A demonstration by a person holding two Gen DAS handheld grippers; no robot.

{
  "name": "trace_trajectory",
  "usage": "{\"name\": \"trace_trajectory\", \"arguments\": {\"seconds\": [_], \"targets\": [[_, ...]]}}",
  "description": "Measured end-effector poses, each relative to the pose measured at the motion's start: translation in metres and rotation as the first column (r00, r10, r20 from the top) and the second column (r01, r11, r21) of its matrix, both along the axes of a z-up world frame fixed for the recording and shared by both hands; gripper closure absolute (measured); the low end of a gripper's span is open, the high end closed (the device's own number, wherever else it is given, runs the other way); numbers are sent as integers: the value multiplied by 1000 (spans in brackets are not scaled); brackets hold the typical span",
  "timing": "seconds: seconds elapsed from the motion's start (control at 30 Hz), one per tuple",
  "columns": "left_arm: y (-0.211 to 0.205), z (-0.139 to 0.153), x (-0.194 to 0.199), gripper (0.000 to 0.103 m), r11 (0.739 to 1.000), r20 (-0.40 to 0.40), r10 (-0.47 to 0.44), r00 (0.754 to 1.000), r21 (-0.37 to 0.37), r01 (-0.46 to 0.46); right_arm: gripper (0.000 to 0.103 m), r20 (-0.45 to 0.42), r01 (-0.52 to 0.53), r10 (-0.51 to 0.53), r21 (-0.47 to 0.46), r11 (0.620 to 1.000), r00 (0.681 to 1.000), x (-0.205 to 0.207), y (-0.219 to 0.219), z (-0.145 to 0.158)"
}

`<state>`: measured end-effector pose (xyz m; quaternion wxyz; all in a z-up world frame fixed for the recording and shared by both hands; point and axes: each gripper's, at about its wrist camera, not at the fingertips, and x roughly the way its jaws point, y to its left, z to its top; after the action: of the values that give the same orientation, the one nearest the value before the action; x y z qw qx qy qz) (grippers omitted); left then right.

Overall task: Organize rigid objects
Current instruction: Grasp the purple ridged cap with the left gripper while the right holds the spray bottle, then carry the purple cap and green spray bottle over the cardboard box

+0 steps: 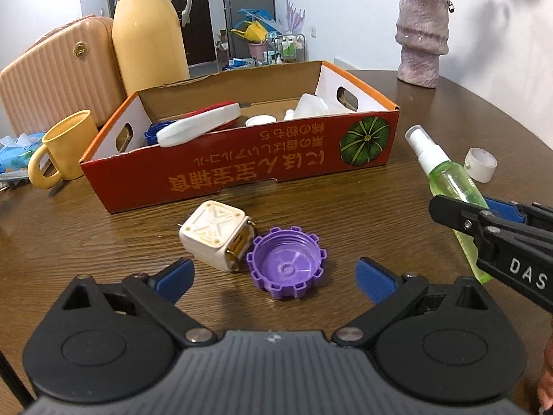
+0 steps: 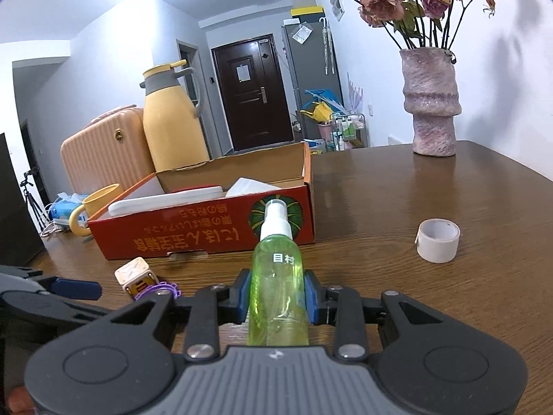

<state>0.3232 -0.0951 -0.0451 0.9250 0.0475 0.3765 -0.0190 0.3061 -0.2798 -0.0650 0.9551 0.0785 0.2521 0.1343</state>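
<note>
So rn we've got the left gripper [image 1: 274, 276] low over the wooden table [image 1: 345, 200], jaws wide apart w/ nothing pinched. Just ahead of its blue fingertips [image 1: 176, 278] sits a purple gear-edged cap [image 1: 286, 262], open side up, and right beside it, touching or nearly so, a cream cube w/ an X pattern on top [image 1: 214, 233], tipped a bit on one edge. Neither pad touches the cap or the cube afaict.

Our right gripper [image 2: 276, 297] is clamped on a green spray bottle [image 2: 278, 287], white pump head pointing fwd toward the box. Both blue pads press the bottle's sides, and in the left wrist view the bottle slants up off the table.

The red cardboard box w/ a pumpkin print [image 1: 242, 169] sits behind the cube and cap, open top. Inside we see a long white case w/ a red edge [image 1: 200, 122], something blue at the left end, and a few white plastic bits on the right; can't tell exactly what those are.

A white cap [image 2: 438, 240] stands alone on the table, well apart on the right. Left of the box: a yellow mug [image 1: 64, 148], then a yellow thermos jug [image 1: 148, 31] and a peach suitcase [image 1: 55, 72] behind. A pink vase w/ dried roses [image 2: 432, 100] sits at the far right of the table.
</note>
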Motion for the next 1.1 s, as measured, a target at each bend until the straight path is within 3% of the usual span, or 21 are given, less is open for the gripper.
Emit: {"name": "trace_trajectory", "arguments": {"seconds": [0.17, 0.5, 1.1], "targets": [[-3, -6, 7, 26, 1000, -28, 7, 1000, -10, -7, 73, 2, -7, 7, 0, 1000, 1000, -1, 1, -1], [-3, -15, 13, 48, 1000, -47, 8, 999, -26, -10, 73, 19, -21, 21, -8, 1000, 1000, -4, 4, -1], [3, 4, -10, 48, 998, 28, -25, 999, -53, 27, 73, 23, -23, 23, -7, 1000, 999, -7, 5, 0]]}}
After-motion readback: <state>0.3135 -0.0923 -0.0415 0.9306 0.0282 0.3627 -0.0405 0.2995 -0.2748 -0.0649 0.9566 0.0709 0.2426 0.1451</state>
